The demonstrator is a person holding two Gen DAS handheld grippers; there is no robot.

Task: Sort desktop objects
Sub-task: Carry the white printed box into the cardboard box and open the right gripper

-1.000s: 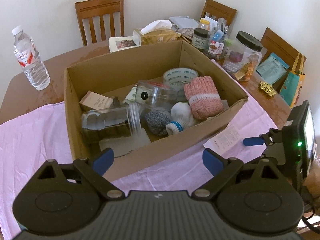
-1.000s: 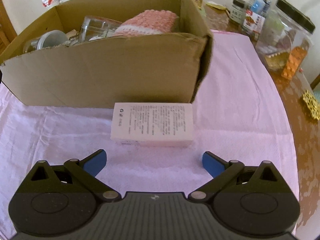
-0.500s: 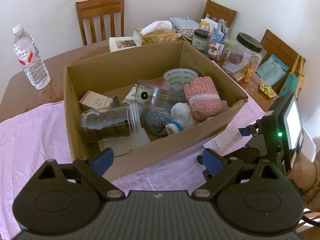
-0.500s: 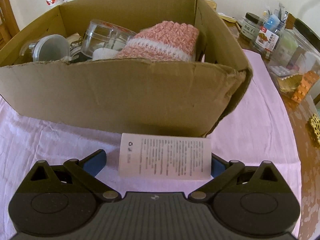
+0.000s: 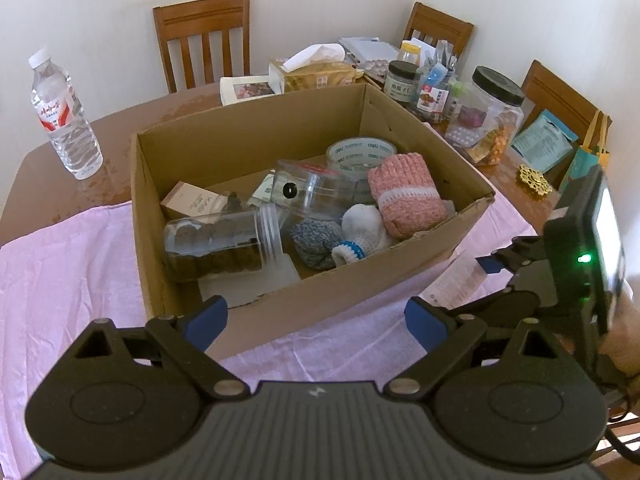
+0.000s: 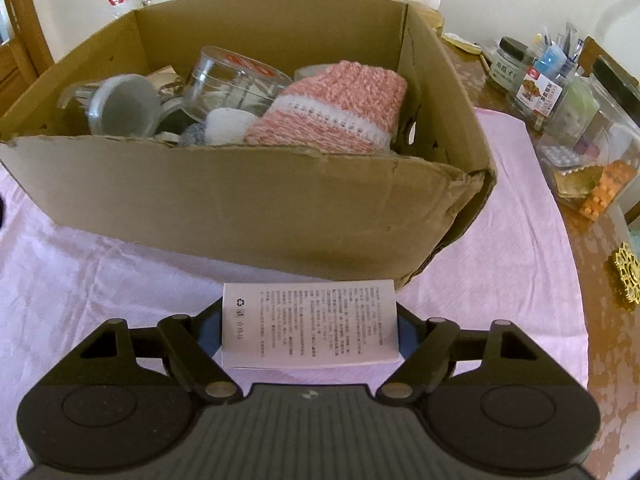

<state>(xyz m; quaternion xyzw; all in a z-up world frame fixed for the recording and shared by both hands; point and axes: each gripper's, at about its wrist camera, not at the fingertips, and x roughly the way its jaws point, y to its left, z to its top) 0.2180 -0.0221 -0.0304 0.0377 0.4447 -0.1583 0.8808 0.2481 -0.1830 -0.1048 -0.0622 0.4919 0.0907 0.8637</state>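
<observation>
A cardboard box (image 5: pixel 248 148) stands on a pink cloth (image 5: pixel 68 280). It holds a pink knitted piece (image 5: pixel 404 196), tape roll (image 5: pixel 360 154), clear jars (image 5: pixel 224 244), balls of socks (image 5: pixel 360 228) and a small carton (image 5: pixel 192 200). My right gripper (image 6: pixel 310 328) is shut on a pale pink box with printed text (image 6: pixel 310 322), held just above the cloth in front of the cardboard box (image 6: pixel 240 208). The pale pink box (image 5: pixel 460 280) and the right gripper (image 5: pixel 560 272) also show in the left wrist view. My left gripper (image 5: pixel 316 314) is open and empty before the box's near wall.
A water bottle (image 5: pixel 64 116) stands at the far left. Jars (image 5: pixel 492 116), a tissue box (image 5: pixel 316 72) and clutter crowd the far right of the wooden table (image 5: pixel 112 136). A gold coaster (image 6: pixel 628 276) lies right. Chairs (image 5: pixel 204 36) stand behind.
My right gripper moved forward around the pale pink box, closed on it and lifted it slightly. The left gripper stayed put.
</observation>
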